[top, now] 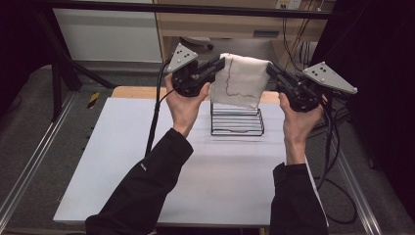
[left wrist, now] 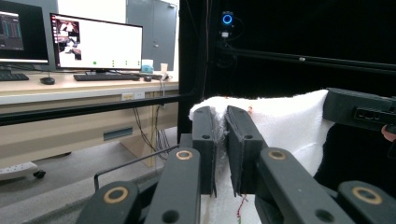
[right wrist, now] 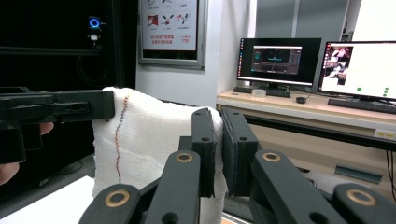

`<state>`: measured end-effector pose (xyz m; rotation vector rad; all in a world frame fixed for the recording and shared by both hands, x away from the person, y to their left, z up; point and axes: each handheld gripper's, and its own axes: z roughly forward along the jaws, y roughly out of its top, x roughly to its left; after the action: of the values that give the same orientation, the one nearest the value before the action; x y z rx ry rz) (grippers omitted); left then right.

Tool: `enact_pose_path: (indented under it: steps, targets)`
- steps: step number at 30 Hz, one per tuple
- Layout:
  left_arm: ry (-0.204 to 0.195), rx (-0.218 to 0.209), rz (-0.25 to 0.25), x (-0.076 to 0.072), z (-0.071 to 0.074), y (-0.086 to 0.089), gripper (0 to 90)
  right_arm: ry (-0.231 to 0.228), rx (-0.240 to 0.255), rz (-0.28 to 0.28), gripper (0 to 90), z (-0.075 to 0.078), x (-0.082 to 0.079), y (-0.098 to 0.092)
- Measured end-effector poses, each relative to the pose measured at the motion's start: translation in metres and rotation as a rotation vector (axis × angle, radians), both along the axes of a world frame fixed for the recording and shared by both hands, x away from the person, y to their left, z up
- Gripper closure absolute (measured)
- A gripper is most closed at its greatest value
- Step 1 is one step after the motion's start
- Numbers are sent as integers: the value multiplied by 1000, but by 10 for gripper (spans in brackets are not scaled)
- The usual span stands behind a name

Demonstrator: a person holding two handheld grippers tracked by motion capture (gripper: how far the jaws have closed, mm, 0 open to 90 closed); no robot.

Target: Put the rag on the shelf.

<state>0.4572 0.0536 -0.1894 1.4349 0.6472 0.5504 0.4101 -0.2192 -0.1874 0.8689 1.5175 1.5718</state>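
A white cloth [top: 242,81] with a wavy coloured stitch line hung stretched between the two grippers, held up in the air just above a black wire rack [top: 237,121] standing on the white table [top: 147,166]. The left gripper [top: 220,63] pinched the cloth's one top corner, and the right gripper [top: 270,70] pinched the other.

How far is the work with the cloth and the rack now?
Done: both grippers have the cloth by its top corners. In hand: left gripper and right gripper hold it spread above the wire rack. Left: probably lowering it onto the rack and letting go.
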Motion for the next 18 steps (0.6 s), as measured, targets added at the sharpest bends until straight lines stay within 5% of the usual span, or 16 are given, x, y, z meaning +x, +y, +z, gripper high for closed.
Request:
enact_pose_path:
  steps: [18]
  targets:
    - [-8, -29, 14, 18, 21, -7, 822, -15, -16, -18, 845, 24, 16, -4]
